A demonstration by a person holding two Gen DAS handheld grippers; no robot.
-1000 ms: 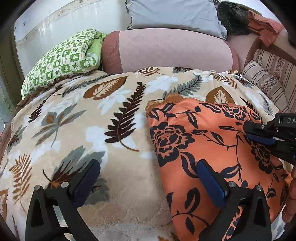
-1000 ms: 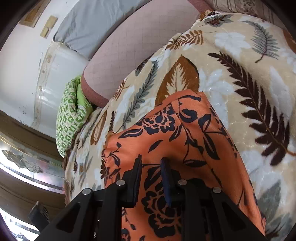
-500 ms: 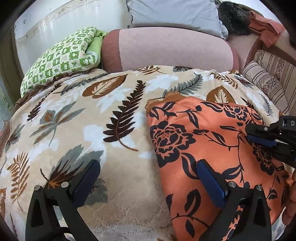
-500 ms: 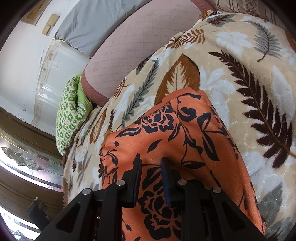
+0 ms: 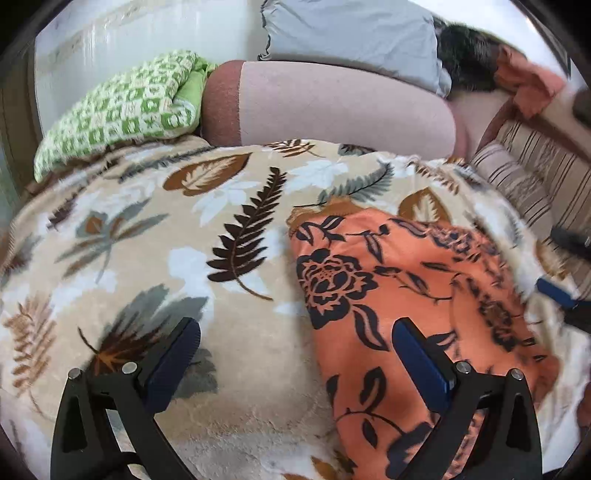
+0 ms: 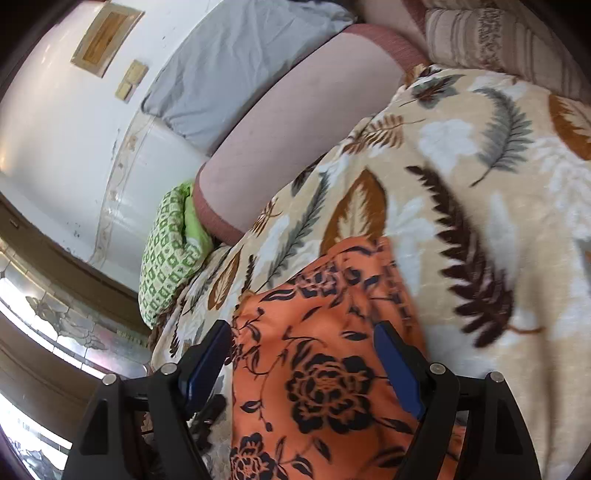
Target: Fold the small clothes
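An orange garment with black flower print (image 5: 406,295) lies folded flat on the leaf-patterned blanket (image 5: 184,240); it also shows in the right wrist view (image 6: 325,362). My left gripper (image 5: 295,358) is open and empty above the garment's left edge, its right finger over the cloth. My right gripper (image 6: 303,362) is open and empty just above the garment. In the left wrist view the right gripper (image 5: 565,273) shows blurred at the far right edge.
A pink bolster (image 5: 332,103), a grey pillow (image 5: 351,33) and a green checked cushion (image 5: 122,107) line the back. A striped cushion (image 5: 535,177) lies at the right. A white wall (image 6: 55,110) stands behind.
My right gripper has opened, let go of the orange garment and pulled back to the right. The left gripper has stayed open and nearly still.
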